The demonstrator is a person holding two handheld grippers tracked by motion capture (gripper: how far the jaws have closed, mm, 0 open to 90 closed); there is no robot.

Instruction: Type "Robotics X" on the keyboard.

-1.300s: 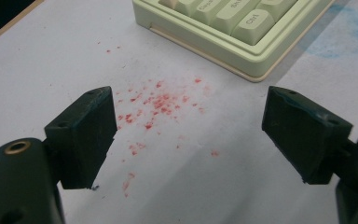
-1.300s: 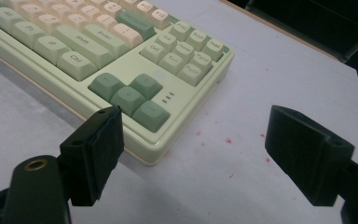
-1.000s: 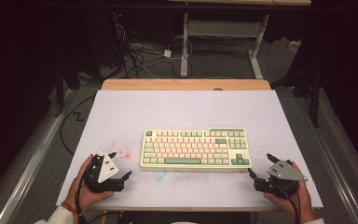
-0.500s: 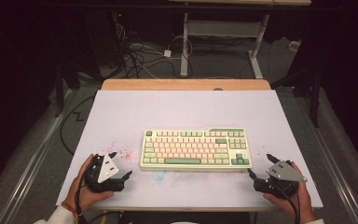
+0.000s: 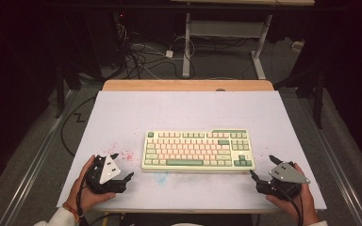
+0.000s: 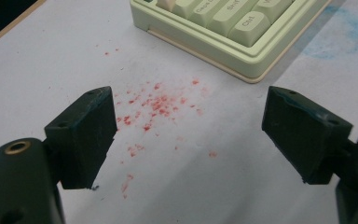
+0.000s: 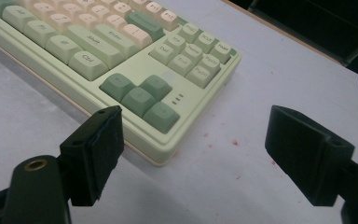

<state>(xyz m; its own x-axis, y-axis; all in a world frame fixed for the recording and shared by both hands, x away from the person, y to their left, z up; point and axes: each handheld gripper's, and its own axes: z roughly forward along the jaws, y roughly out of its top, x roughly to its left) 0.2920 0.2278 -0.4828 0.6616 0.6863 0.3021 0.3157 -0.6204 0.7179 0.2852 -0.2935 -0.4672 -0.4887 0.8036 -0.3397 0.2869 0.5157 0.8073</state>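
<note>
A pale green keyboard (image 5: 198, 149) with pink and green keys lies flat at the middle of the white table (image 5: 188, 113). My left gripper (image 5: 121, 167) rests open near the front left edge, held in a hand, its jaws pointing toward the keyboard's near left corner (image 6: 242, 56). Nothing lies between those jaws (image 6: 189, 135); red specks mark the surface there. My right gripper (image 5: 262, 168) rests open at the front right, a short way from the keyboard's near right corner (image 7: 168, 135). Its jaws (image 7: 191, 158) hold nothing.
Red stains (image 5: 122, 153) and a faint blue smudge (image 5: 160, 178) mark the tabletop near the keyboard. A wooden strip (image 5: 188, 85) edges the table's far side. Behind it, cables (image 5: 141, 56) and desk legs (image 5: 186, 42) stand on the floor.
</note>
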